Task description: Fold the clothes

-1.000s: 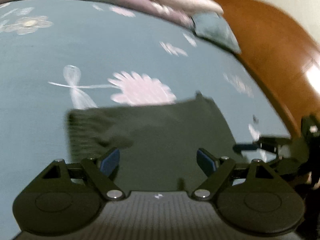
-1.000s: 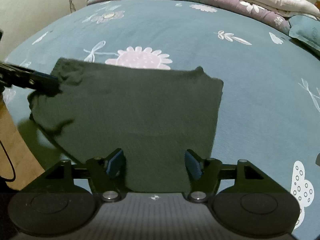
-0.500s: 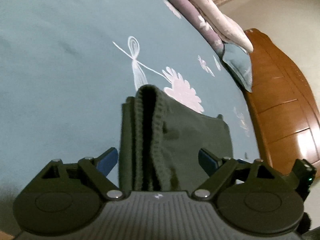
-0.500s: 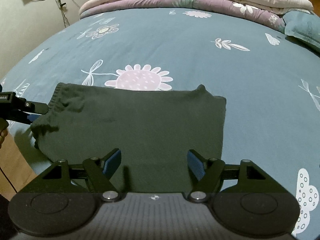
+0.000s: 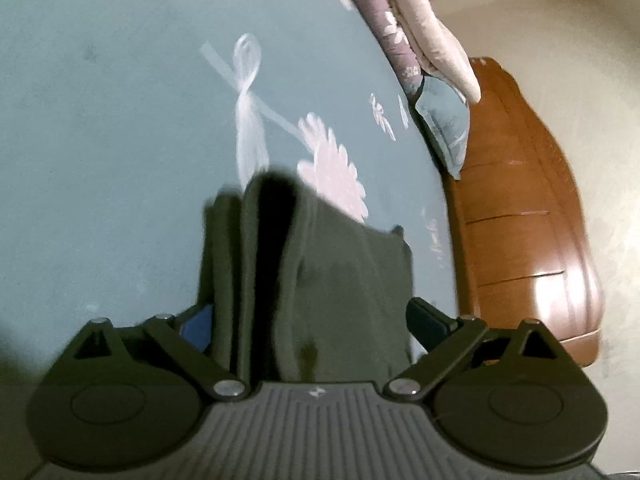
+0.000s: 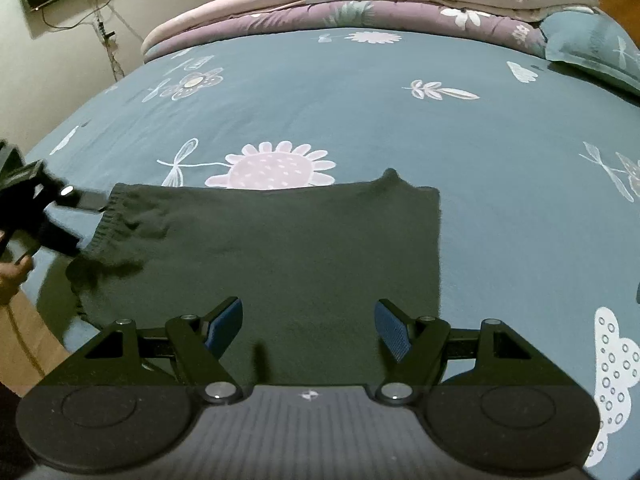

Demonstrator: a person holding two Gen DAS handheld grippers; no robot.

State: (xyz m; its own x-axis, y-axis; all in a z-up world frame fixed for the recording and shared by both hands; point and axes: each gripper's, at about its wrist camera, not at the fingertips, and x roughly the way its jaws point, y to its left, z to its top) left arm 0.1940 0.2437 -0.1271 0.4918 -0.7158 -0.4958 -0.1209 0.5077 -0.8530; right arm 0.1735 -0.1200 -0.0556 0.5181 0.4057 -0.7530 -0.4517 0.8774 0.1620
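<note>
- A dark green garment point(image 6: 280, 248), already folded into a rough rectangle, lies flat on a blue-grey bedsheet point(image 6: 360, 100) printed with pale flowers and dragonflies.
- The garment sits just below a large pink flower print point(image 6: 276, 170); its far edge touches the flower's lower petals.
- The ribbed waistband point(image 6: 108, 216) forms the garment's left end, to the flower's lower left, and looks bunched and slightly lifted.
- The left gripper point(image 5: 308, 328) straddles that waistband end with its jaws wide; they have just been opening further. Cloth lies between them, but the pads do not press on it.
- The right gripper point(image 6: 308, 326) hovers over the garment's near edge, below the flower, jaws moderately wide and holding nothing.
- A person's hand point(image 6: 12, 276) shows beside the left gripper, at the far left of the flower.
- Folded quilts point(image 6: 380, 0) are stacked well beyond the flower, at the head of the bed.
- Risk, as a judgement: closing on the bunched waistband could catch only the top layer, so the fold would open when lifted.
- Risk: lifting one end while the other stays unpinned could drag the whole garment across the sheet and skew its edges.
</note>
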